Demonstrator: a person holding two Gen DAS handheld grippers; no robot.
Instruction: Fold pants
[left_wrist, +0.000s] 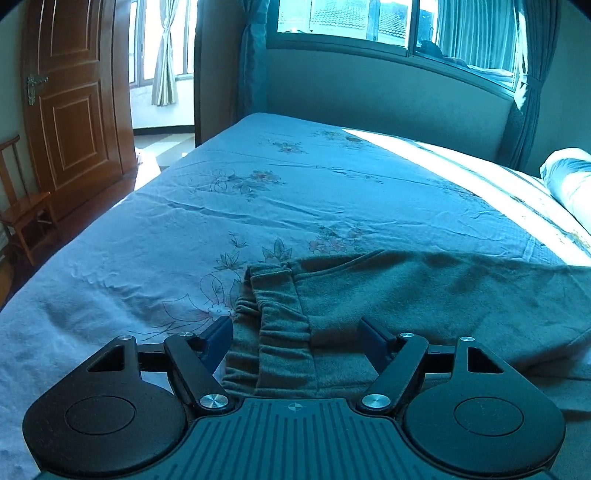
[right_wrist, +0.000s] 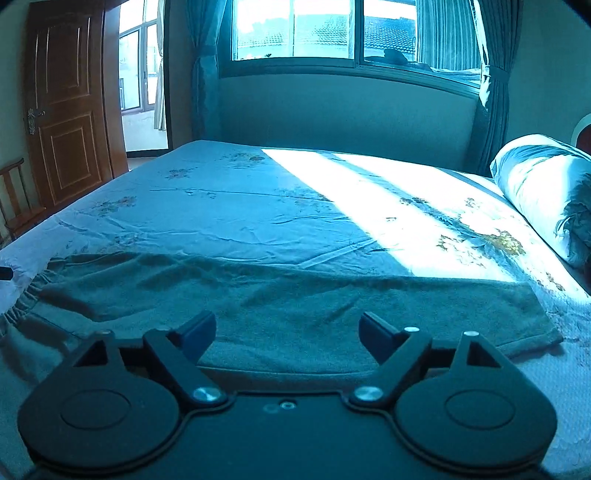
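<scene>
The left gripper (left_wrist: 297, 341), jaws spread wide and holding nothing, hovers over the elastic waistband (left_wrist: 273, 332) of a pair of grey-green pants (left_wrist: 424, 295). The right gripper (right_wrist: 287, 332), equally wide and empty, hangs above the pants (right_wrist: 258, 295) near mid-leg, with the hem (right_wrist: 543, 314) off to its right. The pants lie flat along the near edge of a bed (left_wrist: 295, 184) covered in a pale blue floral sheet (right_wrist: 221, 214). A band of sunlight (right_wrist: 388, 206) crosses the sheet towards a rolled pillow (right_wrist: 543, 184). Beyond stand a window (right_wrist: 295, 29), curtains (right_wrist: 207, 70), a wooden door (left_wrist: 74, 96) and a wooden chair (left_wrist: 22, 214). No legible writing appears anywhere.
</scene>
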